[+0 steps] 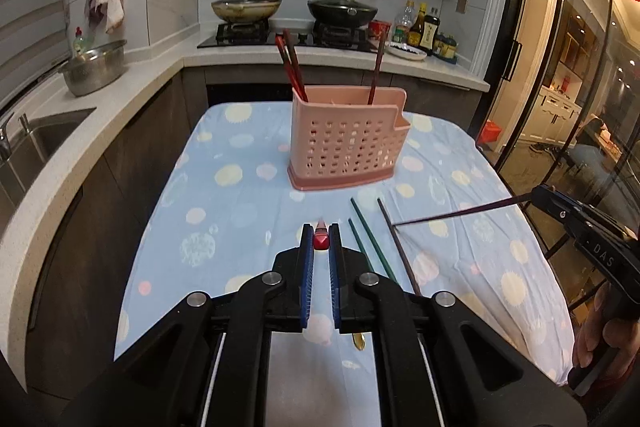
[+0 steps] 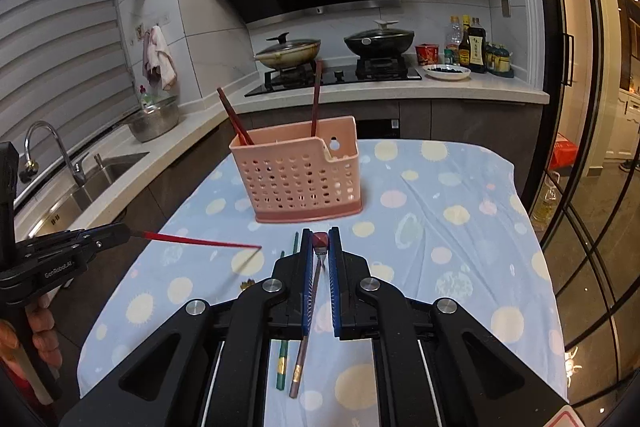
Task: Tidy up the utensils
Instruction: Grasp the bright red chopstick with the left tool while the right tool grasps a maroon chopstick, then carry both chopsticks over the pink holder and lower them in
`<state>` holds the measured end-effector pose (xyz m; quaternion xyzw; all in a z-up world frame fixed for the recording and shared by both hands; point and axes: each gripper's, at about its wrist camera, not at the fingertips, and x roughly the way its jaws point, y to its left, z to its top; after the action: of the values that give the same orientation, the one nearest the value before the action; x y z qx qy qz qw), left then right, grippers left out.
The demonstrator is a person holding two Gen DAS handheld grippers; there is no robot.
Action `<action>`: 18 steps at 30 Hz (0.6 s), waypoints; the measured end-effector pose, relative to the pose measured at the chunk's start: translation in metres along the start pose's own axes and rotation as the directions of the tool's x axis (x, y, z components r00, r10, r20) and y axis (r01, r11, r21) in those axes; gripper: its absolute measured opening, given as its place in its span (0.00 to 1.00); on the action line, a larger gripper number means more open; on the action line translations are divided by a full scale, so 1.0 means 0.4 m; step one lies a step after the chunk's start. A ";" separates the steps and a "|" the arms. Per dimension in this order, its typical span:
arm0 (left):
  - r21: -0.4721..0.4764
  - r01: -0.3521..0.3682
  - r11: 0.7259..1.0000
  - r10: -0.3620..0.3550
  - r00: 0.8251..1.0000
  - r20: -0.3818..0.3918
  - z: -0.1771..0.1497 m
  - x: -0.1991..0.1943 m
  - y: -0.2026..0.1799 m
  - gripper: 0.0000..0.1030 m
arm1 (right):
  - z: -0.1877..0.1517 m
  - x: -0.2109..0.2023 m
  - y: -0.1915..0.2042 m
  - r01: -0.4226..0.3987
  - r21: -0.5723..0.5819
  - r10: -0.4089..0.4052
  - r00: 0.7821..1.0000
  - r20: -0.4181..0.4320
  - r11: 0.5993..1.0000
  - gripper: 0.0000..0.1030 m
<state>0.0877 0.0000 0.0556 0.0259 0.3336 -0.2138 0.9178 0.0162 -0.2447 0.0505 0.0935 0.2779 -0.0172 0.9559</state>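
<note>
A pink perforated utensil holder [image 1: 347, 143] stands on the table with several reddish-brown chopsticks [image 1: 291, 65] upright in it; it also shows in the right wrist view [image 2: 298, 175]. My left gripper [image 1: 321, 241] is shut on a red chopstick [image 1: 321, 237], seen as a long red stick [image 2: 200, 241] held above the cloth. My right gripper [image 2: 320, 243] is shut on a dark brown chopstick [image 2: 320, 241], seen pointing left [image 1: 460, 213] above the table. Two green chopsticks [image 1: 370, 243] and one brown chopstick [image 1: 400, 247] lie on the cloth in front of the holder.
The table has a blue spotted cloth [image 1: 224, 195]. A counter with a sink [image 2: 92, 179] and a steel bowl [image 1: 94, 69] runs along the left. A stove with two lidded pans [image 1: 294, 9] and bottles [image 1: 424, 27] is behind. Glass doors [image 1: 560, 87] stand at the right.
</note>
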 end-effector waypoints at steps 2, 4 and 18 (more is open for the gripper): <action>0.010 -0.001 1.000 0.001 1.000 0.029 0.031 -0.001 -0.005 0.07 | 0.027 0.004 0.003 -0.005 -0.005 0.005 1.000 0.021 1.000 0.07; 0.019 -0.001 1.000 0.000 0.999 0.046 0.057 0.005 -0.009 0.07 | 0.052 0.013 0.003 -0.003 -0.012 0.004 0.999 0.036 1.000 0.07; 0.041 -0.018 0.999 0.012 0.989 0.144 0.228 0.039 -0.015 0.07 | 0.207 0.071 0.001 -0.022 -0.009 0.023 0.992 0.123 1.000 0.07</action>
<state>0.1510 -0.0285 0.1172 0.0323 0.2617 -0.2150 0.9404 0.0840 -0.2591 0.1040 0.0916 0.2175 -0.0111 0.9717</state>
